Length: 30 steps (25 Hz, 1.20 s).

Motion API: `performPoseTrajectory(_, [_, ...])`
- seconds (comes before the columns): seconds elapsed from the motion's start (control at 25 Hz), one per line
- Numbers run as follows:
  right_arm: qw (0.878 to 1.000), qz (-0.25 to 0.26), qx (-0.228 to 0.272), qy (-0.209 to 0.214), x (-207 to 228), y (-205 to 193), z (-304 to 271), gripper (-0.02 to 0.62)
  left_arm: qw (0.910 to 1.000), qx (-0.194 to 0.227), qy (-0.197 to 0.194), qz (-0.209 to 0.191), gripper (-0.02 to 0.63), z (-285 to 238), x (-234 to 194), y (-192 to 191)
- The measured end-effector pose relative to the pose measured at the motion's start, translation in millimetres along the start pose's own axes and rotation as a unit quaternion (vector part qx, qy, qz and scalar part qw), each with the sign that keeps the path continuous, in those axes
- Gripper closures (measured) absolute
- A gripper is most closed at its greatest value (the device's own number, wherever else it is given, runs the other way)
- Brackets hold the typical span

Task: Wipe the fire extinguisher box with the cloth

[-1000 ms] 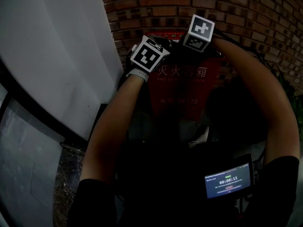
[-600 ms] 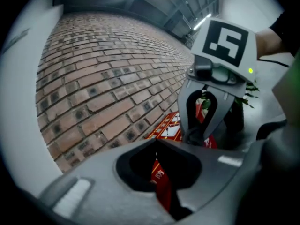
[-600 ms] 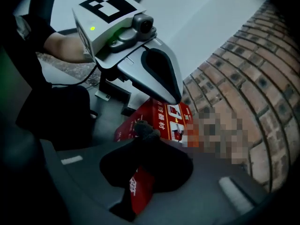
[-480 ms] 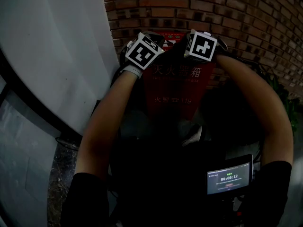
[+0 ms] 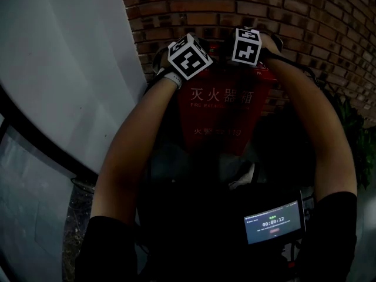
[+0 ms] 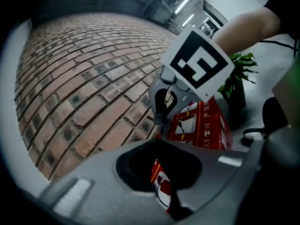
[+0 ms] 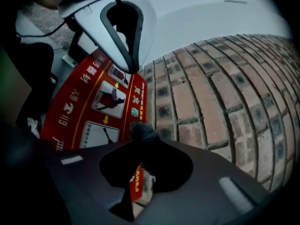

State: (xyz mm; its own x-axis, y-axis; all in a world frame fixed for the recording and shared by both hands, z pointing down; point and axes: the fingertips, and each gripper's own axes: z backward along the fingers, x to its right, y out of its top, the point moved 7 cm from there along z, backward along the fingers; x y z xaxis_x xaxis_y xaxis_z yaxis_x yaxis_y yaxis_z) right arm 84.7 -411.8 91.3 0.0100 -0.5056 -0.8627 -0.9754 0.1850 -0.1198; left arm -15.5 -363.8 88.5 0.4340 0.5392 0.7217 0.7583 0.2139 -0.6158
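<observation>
Red metal fills the middle of the head view: the box [image 5: 226, 107] stands against a brick wall [image 5: 305, 10], white characters on its front. Our arms reach out over it. The left gripper [image 5: 187, 57] and the right gripper [image 5: 248, 44] sit near each other at its top edge, marker cubes towards us. A lit screen [image 5: 274, 222] shows low at the right, and a plant [image 5: 354, 140] stands dim by the wall.

In the left gripper view, our jaws are closed tip to tip, leaving only their own oval gap, and we see nothing gripped in it. A slice of the red box shows through the gap. Just past the tips hangs the right gripper, pointing down at the box beside the bricks.

In the right gripper view, the jaws are pressed together on the cloth [image 7: 142, 131], and a dark tuft of it stands up from between the tips. Below and beyond lies the box face with its picture panels, its edge running along the bricks. We cannot tell whether the cloth touches the box. The left gripper hangs over the far end of that face, its white jaws meeting at the tips.
</observation>
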Motion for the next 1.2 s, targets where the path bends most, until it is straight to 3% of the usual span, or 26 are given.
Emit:
performPoseTrajectory(0.2, [0.999, 0.042, -0.015, 0.002, 7, -6, -32, 0.543, 0.9999, 0.000, -0.006, -0.013, 0.603, -20, 2, -3])
performPoseTrajectory(0.44, [0.997, 0.055, -0.023, 0.052, -5, -11, -56, 0.545, 0.9977, -0.017, -0.013, -0.064, 0.603, -30, 13, -11])
performPoseTrajectory(0.6, [0.994, 0.043, -0.001, 0.099, -7, -8, -45, 0.546, 0.9973, -0.016, -0.012, -0.070, 0.603, -28, 13, -10])
performPoseTrajectory(0.72, [0.991, 0.030, -0.013, 0.133, -19, -11, -34, 0.546, 0.9976, -0.016, -0.013, -0.067, 0.603, -24, 18, -7])
performPoseTrajectory(1.2, [0.985, 0.080, 0.019, 0.149, -61, 25, 35, 0.546, 0.9977, -0.026, -0.022, -0.058, 0.603, -6, 48, -5])
